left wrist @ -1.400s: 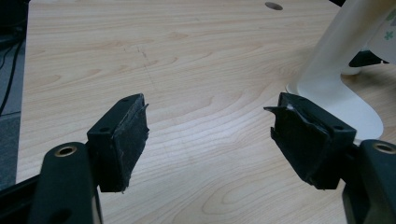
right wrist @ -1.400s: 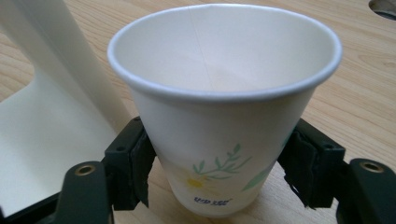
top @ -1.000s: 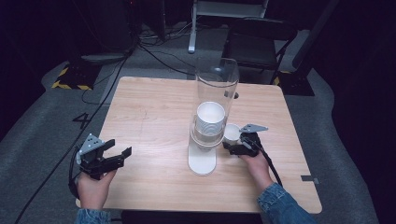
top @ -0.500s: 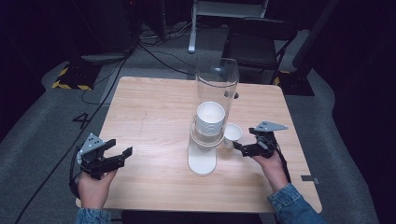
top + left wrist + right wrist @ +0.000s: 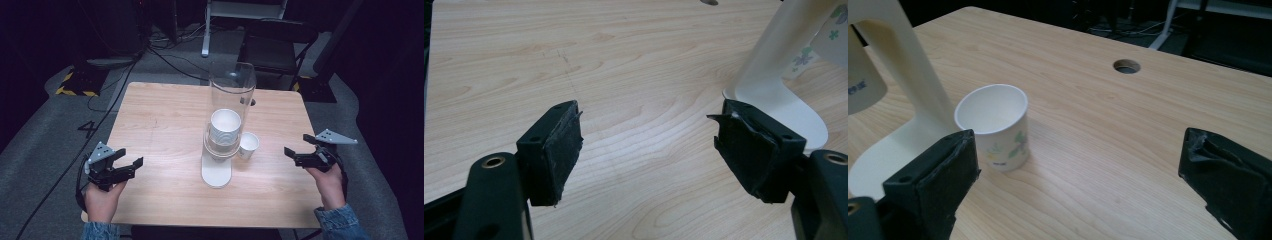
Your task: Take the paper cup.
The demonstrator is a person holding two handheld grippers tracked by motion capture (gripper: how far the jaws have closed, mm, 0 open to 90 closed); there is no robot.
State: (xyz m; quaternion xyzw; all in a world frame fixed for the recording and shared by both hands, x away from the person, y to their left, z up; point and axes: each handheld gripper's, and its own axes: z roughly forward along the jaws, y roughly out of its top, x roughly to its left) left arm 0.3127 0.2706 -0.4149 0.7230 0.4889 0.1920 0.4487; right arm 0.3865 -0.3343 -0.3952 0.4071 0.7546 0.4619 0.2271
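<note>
Left claw [image 5: 131,165]: spread wide, holding nothing.
Right claw [image 5: 291,153]: spread wide, holding nothing.
Paper cup [image 5: 248,145]: upright on desk [image 5: 165,120], beside cup holder [image 5: 222,135].

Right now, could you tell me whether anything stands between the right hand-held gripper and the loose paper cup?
Nothing visible does. The right hand-held gripper is open, and only bare table lies between it and the paper cup, which stands upright beside the dispenser.

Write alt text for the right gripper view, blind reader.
A small white paper cup with a floral print stands upright and empty on a light wooden table, beside a white dispenser stand. The right gripper, jaws open, frames it from below without touching it.
</note>
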